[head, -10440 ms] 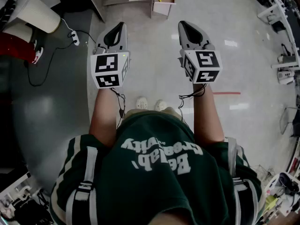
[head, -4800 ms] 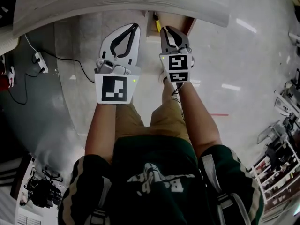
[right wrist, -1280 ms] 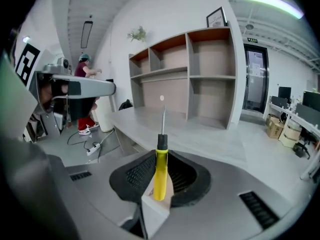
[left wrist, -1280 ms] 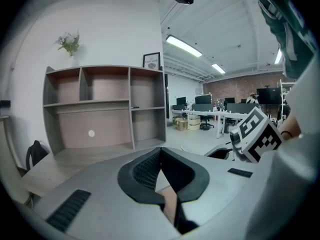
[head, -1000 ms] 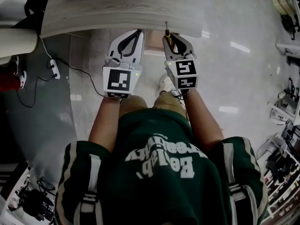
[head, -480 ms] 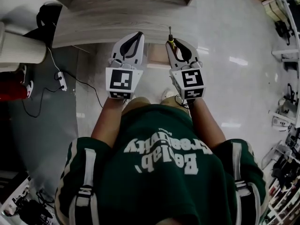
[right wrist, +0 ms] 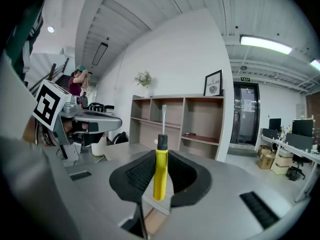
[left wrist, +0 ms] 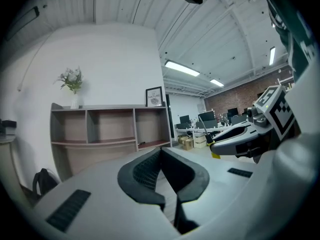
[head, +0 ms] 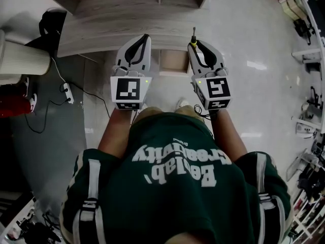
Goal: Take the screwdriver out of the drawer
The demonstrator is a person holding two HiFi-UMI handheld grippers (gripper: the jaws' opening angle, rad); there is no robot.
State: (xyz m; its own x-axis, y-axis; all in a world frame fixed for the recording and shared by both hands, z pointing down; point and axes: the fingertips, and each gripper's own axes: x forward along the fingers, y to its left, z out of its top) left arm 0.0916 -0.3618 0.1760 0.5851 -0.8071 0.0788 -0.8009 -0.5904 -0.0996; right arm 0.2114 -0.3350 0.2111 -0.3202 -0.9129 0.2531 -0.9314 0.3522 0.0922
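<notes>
A yellow-handled screwdriver (right wrist: 160, 176) stands upright between the pads of my right gripper (right wrist: 160, 156), which is shut on its handle. Its black collar and metal blade stick out past the fingertips. In the head view the blade of the screwdriver (head: 193, 35) pokes forward from my right gripper (head: 196, 47) over the desk edge. My left gripper (head: 144, 38) is beside it, level with it. The left gripper (left wrist: 160, 150) has its tips together with nothing between them. The open wooden drawer (head: 173, 62) shows below, between the two grippers.
A pale wooden desk top (head: 117, 27) lies just ahead, with an open shelf unit (left wrist: 110, 129) behind it against the wall. On the floor at left are a power strip with a cable (head: 66, 91) and a white cylinder (head: 20, 57). A person (right wrist: 80, 79) stands far off.
Both grippers have risen from in front of the drawer to desk-top height, and the shelf has come into the head view. The screwdriver stays clamped in my right gripper.
</notes>
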